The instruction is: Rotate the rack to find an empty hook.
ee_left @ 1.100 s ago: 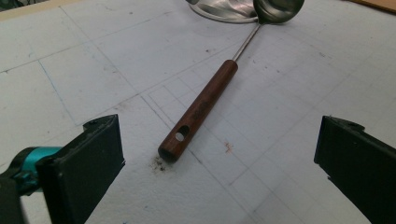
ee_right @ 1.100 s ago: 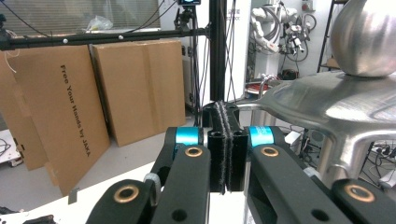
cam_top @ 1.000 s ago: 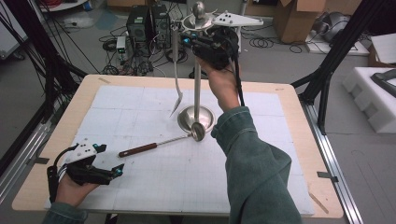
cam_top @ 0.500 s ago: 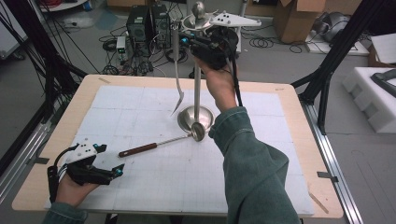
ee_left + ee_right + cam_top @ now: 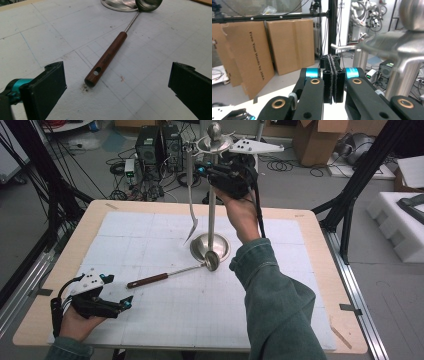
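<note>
A person works at a wooden table (image 5: 320, 270) covered by a white gridded mat (image 5: 150, 320). Near the far middle of the mat stands a metal stand (image 5: 212, 200), a tall pole on a round dished base with a small disc and a ball at the top. A metal fork (image 5: 191, 205) hangs from the left edge of that disc, its tines pointing down just left of the base.

The right gripper (image 5: 226, 172) is held high beside the top of the stand, on its right, raised by the right hand (image 5: 243, 215) with a green sleeve behind it. In the right gripper view, its two black jaws are pressed flat together with nothing between them, and the blurred top of the stand sits close on the right.

A ladle (image 5: 172, 273) lies flat on the mat. Its bowl rests against the near edge of the stand's base, and its thin metal stem runs left and nearer to a brown wooden handle (image 5: 106, 58) with a hole near its end.

The left gripper (image 5: 107, 304) rests low at the near left of the mat in the left hand (image 5: 80, 322), well apart from the stand. In the left gripper view its jaws stand wide and empty, and the end of the ladle's handle lies on the mat ahead, between them but untouched.
</note>
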A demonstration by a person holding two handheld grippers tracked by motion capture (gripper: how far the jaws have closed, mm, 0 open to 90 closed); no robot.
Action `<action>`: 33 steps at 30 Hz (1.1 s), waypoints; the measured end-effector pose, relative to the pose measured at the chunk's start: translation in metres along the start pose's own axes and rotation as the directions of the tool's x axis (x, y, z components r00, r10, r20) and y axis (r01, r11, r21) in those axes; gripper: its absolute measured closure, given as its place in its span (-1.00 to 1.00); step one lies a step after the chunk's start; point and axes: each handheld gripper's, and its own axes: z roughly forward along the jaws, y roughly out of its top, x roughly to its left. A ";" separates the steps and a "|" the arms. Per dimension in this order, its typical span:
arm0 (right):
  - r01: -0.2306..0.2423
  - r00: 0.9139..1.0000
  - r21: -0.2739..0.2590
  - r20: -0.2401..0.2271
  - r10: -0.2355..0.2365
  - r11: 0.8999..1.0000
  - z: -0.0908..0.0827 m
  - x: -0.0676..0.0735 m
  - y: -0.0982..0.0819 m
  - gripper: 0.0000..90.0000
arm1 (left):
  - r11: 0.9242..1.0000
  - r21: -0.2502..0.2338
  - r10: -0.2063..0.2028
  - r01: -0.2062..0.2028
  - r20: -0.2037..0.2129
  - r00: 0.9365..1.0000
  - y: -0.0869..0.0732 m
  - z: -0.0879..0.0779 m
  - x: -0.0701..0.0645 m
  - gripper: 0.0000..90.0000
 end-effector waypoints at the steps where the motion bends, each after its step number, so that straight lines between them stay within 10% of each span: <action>1: 0.001 1.000 0.001 -0.007 -0.001 1.000 -0.001 0.000 -0.001 1.00 | 1.000 0.000 0.000 0.000 0.000 1.000 0.000 0.000 0.000 -0.96; 13: -0.009 0.991 0.059 -0.131 0.017 0.998 -0.025 -0.009 -0.024 0.61 | 1.000 0.008 0.009 -0.009 0.001 1.000 0.002 0.003 -0.002 -0.96; 33: -0.026 0.985 0.158 -0.165 0.052 0.987 -0.069 -0.014 -0.077 0.21 | 0.997 0.058 0.046 -0.046 0.012 0.999 0.008 0.018 0.010 -0.67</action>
